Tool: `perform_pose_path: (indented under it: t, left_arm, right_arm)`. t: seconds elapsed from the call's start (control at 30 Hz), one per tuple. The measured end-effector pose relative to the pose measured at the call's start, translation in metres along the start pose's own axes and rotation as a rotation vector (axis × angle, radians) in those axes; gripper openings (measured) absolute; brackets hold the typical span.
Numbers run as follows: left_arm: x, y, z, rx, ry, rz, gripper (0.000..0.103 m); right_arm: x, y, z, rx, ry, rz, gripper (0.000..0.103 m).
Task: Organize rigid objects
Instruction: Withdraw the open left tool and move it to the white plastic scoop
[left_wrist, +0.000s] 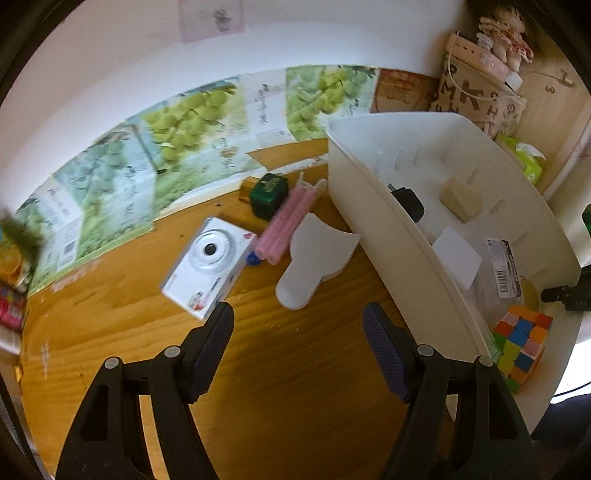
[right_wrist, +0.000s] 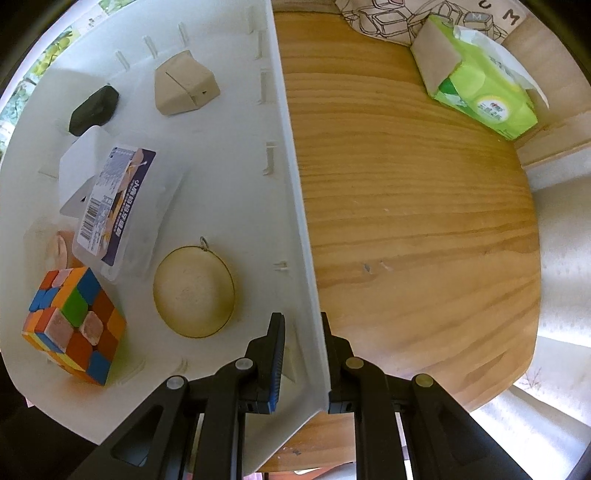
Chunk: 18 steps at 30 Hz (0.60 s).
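Over the wooden table (left_wrist: 295, 387) my left gripper (left_wrist: 297, 332) hangs with jaws spread and nothing between them, just short of the white camera box (left_wrist: 208, 267) beside the white bin (left_wrist: 369, 206). Down on the right wrist view, my right gripper (right_wrist: 301, 339) pinches the bin's wall, with the puzzle cube (right_wrist: 74, 325) and round wooden disc (right_wrist: 194, 291) lying inside.

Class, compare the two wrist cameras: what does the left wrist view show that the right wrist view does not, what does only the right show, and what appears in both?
Only the left wrist view shows the open left gripper, the white camera box, pink roll, green box and white foam piece on the table.

Only the right wrist view shows the right gripper clamped on the bin's wall, and the round wooden disc.

Both show the white bin, the colour cube and the tissue pack.
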<state>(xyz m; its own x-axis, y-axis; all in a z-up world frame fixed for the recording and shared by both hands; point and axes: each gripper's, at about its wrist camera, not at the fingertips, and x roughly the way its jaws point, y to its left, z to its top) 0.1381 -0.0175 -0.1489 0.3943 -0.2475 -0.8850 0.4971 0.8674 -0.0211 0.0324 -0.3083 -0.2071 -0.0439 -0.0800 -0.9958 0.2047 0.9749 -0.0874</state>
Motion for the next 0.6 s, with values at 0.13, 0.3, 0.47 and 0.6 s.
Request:
perform_pose_path:
  t: [0.13, 0.3, 0.47, 0.6]
  left_arm:
    - [0.019, -0.001, 0.01, 0.019, 0.023, -0.026, 0.076]
    - [0.04, 0.001, 0.02, 0.009, 0.055, -0.027, 0.076]
    - [0.052, 0.002, 0.026, 0.006, 0.077, -0.019, 0.076]
    - [0.059, 0.004, 0.028, -0.003, 0.093, -0.022, 0.076]
  right_arm:
    - [0.001, 0.001, 0.0, 0.011, 0.005, -0.012, 0.017]
    - [0.003, 0.0, 0.002, 0.031, 0.013, -0.009, 0.017]
    - [0.004, -0.003, 0.003, 0.038, 0.018, 0.001, 0.017]
    - [0.006, -0.006, 0.005, 0.036, 0.025, 0.007, 0.017]
